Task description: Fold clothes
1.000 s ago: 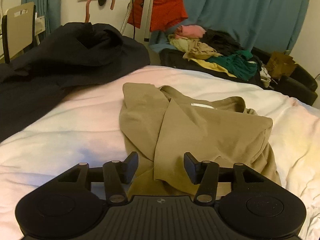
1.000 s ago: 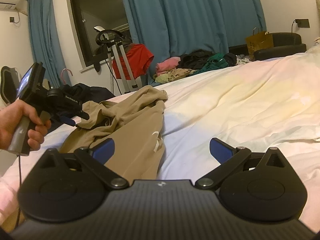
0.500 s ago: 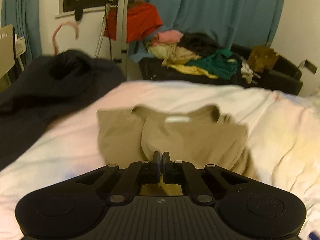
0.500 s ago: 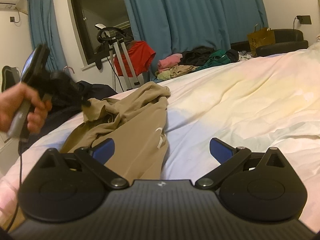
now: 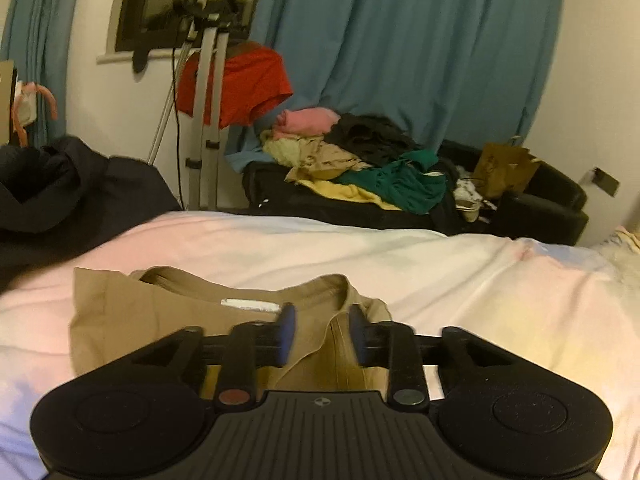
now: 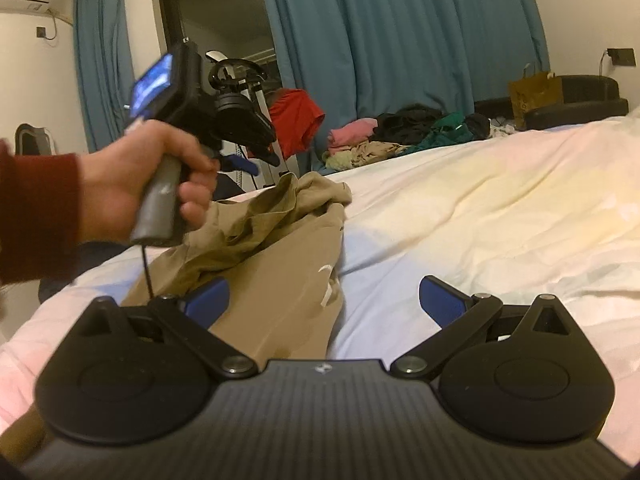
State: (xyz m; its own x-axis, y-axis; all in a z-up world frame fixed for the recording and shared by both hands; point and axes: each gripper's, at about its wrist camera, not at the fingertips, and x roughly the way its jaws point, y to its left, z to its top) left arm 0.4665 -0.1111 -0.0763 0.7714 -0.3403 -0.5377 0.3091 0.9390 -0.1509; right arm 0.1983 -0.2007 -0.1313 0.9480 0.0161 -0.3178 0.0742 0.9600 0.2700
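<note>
A tan shirt lies crumpled on the pale bed, collar and white label toward the far side. My left gripper hangs over the collar area, its blue pads apart, with a fold of the shirt showing below the gap. In the right wrist view a hand in a dark red sleeve holds that left gripper just above the bunched top of the shirt. My right gripper stands wide open low over the bed, its left pad above the shirt's near edge, nothing between its fingers.
A dark garment covers the bed's left corner. Beyond the bed, a black sofa carries a pile of clothes and a brown paper bag. A red garment hangs on a metal stand by the teal curtain.
The left gripper, shut half a second ago, has opened and moved forward over the shirt toward the collar. The shirt has shifted. The right gripper has stayed open and barely moved.
</note>
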